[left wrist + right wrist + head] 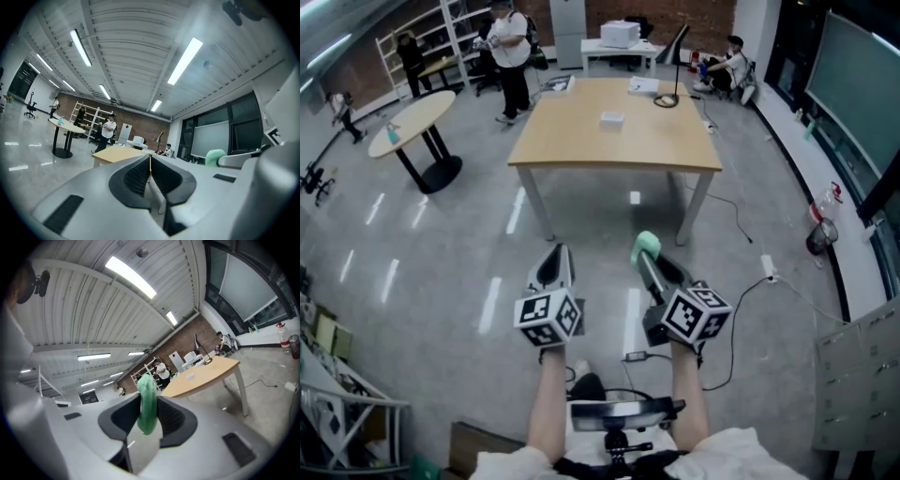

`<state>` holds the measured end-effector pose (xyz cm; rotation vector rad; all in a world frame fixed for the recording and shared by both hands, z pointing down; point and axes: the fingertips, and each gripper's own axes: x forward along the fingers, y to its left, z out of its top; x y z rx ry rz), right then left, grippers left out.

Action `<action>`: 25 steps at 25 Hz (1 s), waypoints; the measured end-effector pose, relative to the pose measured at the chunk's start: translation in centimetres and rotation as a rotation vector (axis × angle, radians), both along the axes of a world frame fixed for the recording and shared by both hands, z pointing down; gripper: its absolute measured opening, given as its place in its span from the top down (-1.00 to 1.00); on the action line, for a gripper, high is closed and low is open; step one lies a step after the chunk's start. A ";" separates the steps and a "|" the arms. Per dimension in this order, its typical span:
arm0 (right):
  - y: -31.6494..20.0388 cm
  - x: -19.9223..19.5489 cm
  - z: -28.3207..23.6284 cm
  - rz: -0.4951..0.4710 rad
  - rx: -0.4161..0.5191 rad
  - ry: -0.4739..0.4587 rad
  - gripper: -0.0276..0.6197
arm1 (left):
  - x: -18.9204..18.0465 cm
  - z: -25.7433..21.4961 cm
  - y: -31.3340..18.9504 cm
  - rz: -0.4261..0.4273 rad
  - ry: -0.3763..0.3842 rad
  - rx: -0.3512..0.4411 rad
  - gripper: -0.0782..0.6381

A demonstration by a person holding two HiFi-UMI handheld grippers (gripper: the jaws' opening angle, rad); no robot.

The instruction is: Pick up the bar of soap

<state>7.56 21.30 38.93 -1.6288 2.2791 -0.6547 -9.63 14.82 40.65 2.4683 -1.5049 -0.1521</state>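
Observation:
A pale green bar of soap (pixel 646 246) sticks up from the tips of my right gripper (pixel 650 261), which is shut on it, held over the grey floor in front of the table. In the right gripper view the soap (pixel 147 401) stands on edge, pinched between the two dark pads of the right gripper (pixel 148 414). My left gripper (pixel 555 260) is beside it at the left, shut with nothing between its fingers. In the left gripper view the left gripper (pixel 150 163) has its pads pressed together, and the soap (pixel 214 157) shows at the right.
A wooden table (pixel 619 141) stands ahead with a small white box (pixel 611 119) and a black desk lamp (pixel 671 92) on it. A round table (pixel 411 119) is at the far left. People stand and sit at the back. Cables (pixel 741 300) run over the floor at the right.

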 end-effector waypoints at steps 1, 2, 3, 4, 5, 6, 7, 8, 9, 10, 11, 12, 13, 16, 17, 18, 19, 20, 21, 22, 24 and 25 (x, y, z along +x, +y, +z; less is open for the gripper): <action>0.9 -0.2 0.0 -0.003 0.000 -0.001 0.54 | -0.6 -0.3 0.7 -0.009 0.004 0.006 0.74; 1.6 -0.4 -0.1 -0.003 0.004 -0.005 0.54 | -1.2 -0.7 1.3 -0.019 0.012 0.012 0.74; 2.2 -0.6 -0.2 -0.002 0.008 -0.008 0.54 | -1.8 -1.1 1.8 -0.027 0.020 0.017 0.74; 2.7 -0.8 -0.3 0.000 0.012 -0.008 0.54 | -2.3 -1.4 2.3 -0.032 0.025 0.022 0.74; 3.1 -0.9 -0.4 0.004 0.016 -0.005 0.54 | -2.5 -1.5 2.6 -0.033 0.024 0.027 0.74; 3.4 -0.9 -0.5 0.007 0.018 -0.002 0.54 | -2.5 -1.5 2.9 -0.029 0.012 0.034 0.74; 3.6 -1.0 -0.6 0.011 0.021 0.000 0.54 | -2.3 -1.4 3.2 -0.019 -0.010 0.042 0.74; 3.9 -1.0 -0.7 0.017 0.024 0.000 0.54 | -2.1 -1.2 3.6 -0.005 -0.039 0.052 0.74; 4.3 -1.2 -0.8 0.022 0.028 0.001 0.54 | -1.8 -1.2 4.0 0.015 -0.067 0.066 0.74; 4.6 -1.3 -1.0 0.029 0.034 0.003 0.54 | -1.5 -1.4 4.6 0.038 -0.090 0.081 0.74; 4.9 -1.6 -1.2 0.035 0.040 0.005 0.54 | -1.3 -1.9 5.1 0.060 -0.107 0.096 0.74; 5.2 -2.1 -1.4 0.040 0.045 0.007 0.54 | -1.4 -2.3 5.7 0.077 -0.119 0.109 0.74; 5.5 -2.6 -1.6 0.045 0.046 0.008 0.54 | -1.8 -2.4 6.2 0.087 -0.128 0.119 0.74; 6.7 -4.6 -1.7 0.059 0.041 0.013 0.54 | -3.9 -2.2 8.1 0.098 -0.144 0.140 0.74; 7.1 -5.3 -1.7 0.063 0.041 0.015 0.54 | -4.8 -2.3 8.7 0.100 -0.145 0.143 0.74; 7.6 -6.0 -1.8 0.067 0.042 0.012 0.54 | -5.6 -2.3 9.2 0.101 -0.144 0.142 0.74; 8.1 -6.7 -1.9 0.070 0.041 0.007 0.54 | -6.5 -2.2 9.7 0.100 -0.141 0.139 0.74; 8.7 -7.4 -1.9 0.073 0.039 0.002 0.54 | -7.4 -2.2 10.0 0.099 -0.136 0.134 0.74; 9.2 -8.2 -1.9 0.077 0.036 0.001 0.54 | -8.3 -2.1 10.3 0.097 -0.131 0.127 0.74; 9.8 -8.9 -1.8 0.082 0.033 0.005 0.54 | -9.1 -1.9 10.5 0.096 -0.128 0.119 0.74; 11.2 -10.1 -1.6 0.097 0.031 0.022 0.54 | -10.4 -1.5 11.1 0.096 -0.128 0.098 0.74; 11.9 -10.5 -1.6 0.108 0.032 0.036 0.54 | -10.7 -1.3 11.6 0.100 -0.130 0.087 0.74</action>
